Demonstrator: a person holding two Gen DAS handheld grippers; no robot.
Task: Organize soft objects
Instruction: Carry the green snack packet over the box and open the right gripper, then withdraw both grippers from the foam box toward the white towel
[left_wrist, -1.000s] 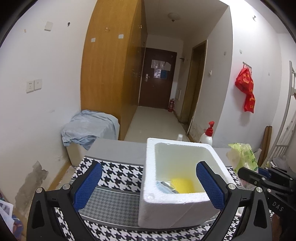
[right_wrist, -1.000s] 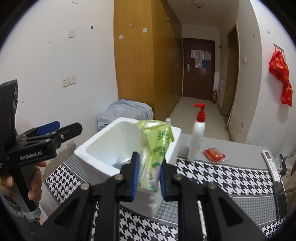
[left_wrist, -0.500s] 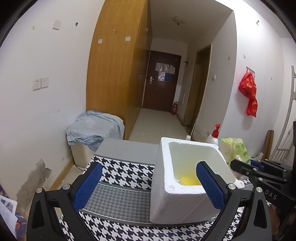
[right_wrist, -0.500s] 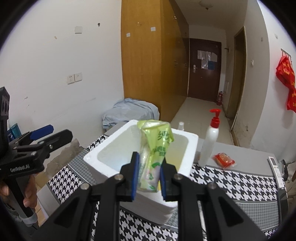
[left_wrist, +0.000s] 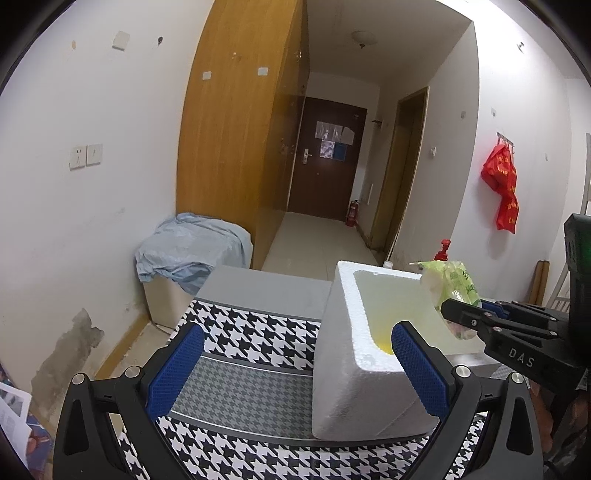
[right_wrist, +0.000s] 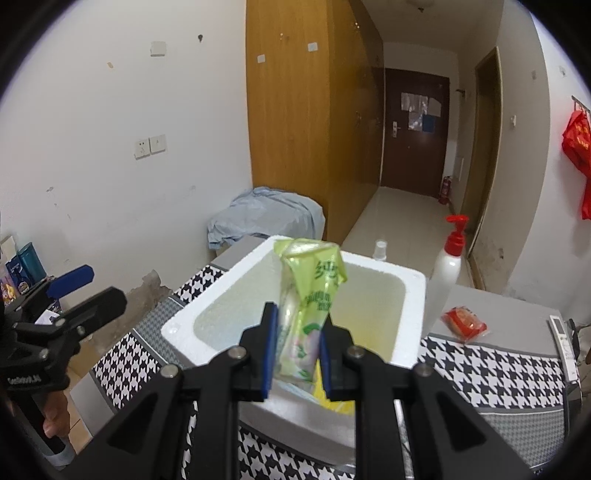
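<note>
Since the earlier frames the right tool (right_wrist: 295, 343) has been carried forward over the foam box (right_wrist: 236, 284), so the green packet (right_wrist: 310, 291) now hangs above the box opening instead of short of it; the left tool (left_wrist: 291, 365) has been pulled back and left, leaving the box at its 2 o'clock. The right tool is clenched on the lower half of the green packet, which is held upright with its top free. The left tool is released, jaws wide, nothing between them; it is seen at 9 o'clock in the right wrist view. A yellow item (left_wrist: 384, 345) is already lying in the box bottom. A pump bottle (right_wrist: 448, 266) stands just beside the box at its 3 o'clock, and a red packet (right_wrist: 465, 323) lies on the table (right_wrist: 498, 369) near it. Judged step: drop into the box, not yet done. Risks: the packet is soft and top-heavy, so on release it could tip and be caught on the near rim, or fall outside if released too far back. The box is light foam and is not braced by the left tool, so a knock from the right tool could shift it into the bottle.
</note>
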